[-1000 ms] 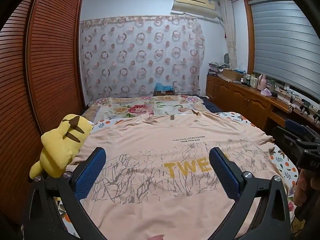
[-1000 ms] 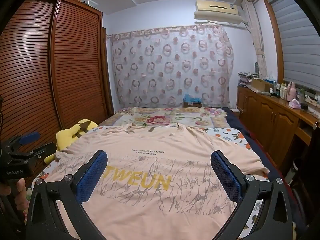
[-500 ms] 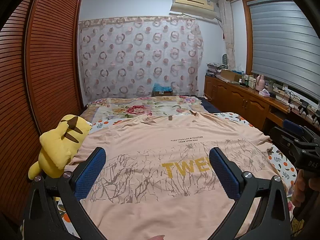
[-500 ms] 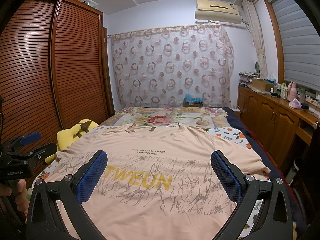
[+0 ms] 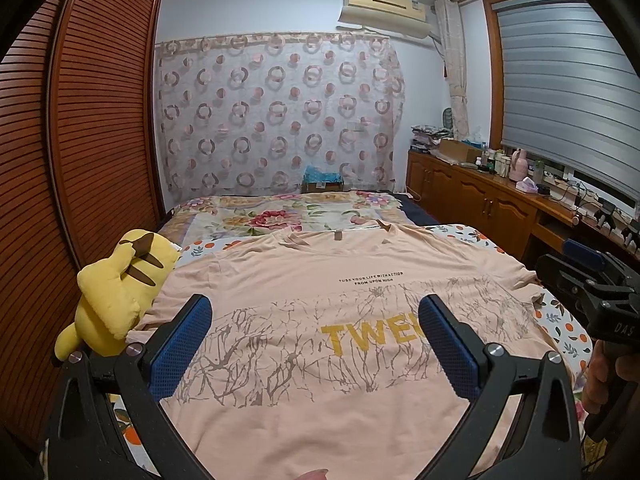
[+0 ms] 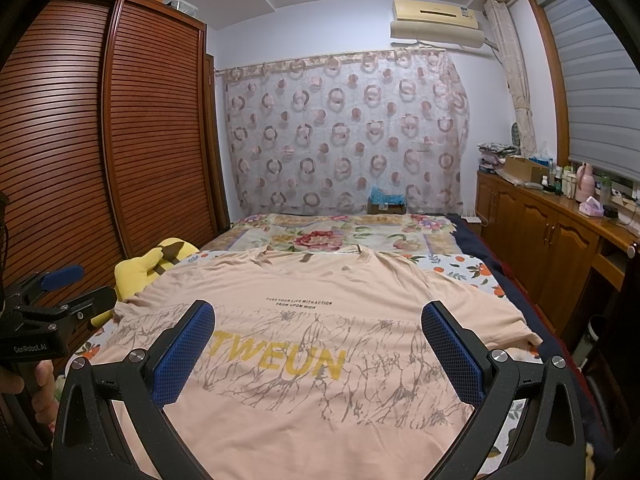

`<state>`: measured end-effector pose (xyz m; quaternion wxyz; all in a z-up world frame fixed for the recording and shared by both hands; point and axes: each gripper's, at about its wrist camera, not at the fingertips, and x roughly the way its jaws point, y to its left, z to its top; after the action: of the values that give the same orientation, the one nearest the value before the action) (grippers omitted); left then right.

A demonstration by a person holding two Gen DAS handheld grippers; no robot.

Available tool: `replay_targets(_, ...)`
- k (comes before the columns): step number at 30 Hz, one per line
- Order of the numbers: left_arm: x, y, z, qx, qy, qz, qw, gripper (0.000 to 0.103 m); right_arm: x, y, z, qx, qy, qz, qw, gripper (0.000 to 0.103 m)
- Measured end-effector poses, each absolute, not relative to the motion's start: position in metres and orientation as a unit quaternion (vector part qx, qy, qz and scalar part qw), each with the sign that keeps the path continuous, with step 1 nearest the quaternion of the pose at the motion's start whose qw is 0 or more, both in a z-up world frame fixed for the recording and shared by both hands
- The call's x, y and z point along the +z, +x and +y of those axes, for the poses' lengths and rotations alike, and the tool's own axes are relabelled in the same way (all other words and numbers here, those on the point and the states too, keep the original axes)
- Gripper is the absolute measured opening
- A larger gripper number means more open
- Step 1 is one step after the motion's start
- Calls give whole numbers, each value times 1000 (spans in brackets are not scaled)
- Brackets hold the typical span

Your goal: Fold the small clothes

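We've got nothing folded yet: the peach T-shirt (image 6: 304,344) lies spread flat, print up, on the bed (image 6: 472,268), collar at the far end, sleeves out to both sides. Our left claw (image 5: 316,344) and right claw (image 6: 318,350) both hover over the near hem, jaws spread wide, gripping nothing. All folds remain. A yellow plush (image 5: 116,292) touches the shirt's left sleeve.
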<state>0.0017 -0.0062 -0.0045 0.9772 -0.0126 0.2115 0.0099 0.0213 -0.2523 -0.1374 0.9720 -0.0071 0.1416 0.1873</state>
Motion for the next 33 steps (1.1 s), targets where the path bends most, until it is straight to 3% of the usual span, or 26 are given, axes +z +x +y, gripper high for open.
replay_targets(33, -3, 1, -8, 10, -11, 211, 977, 103, -138, 20, -250, 188, -7, 139, 972, 103)
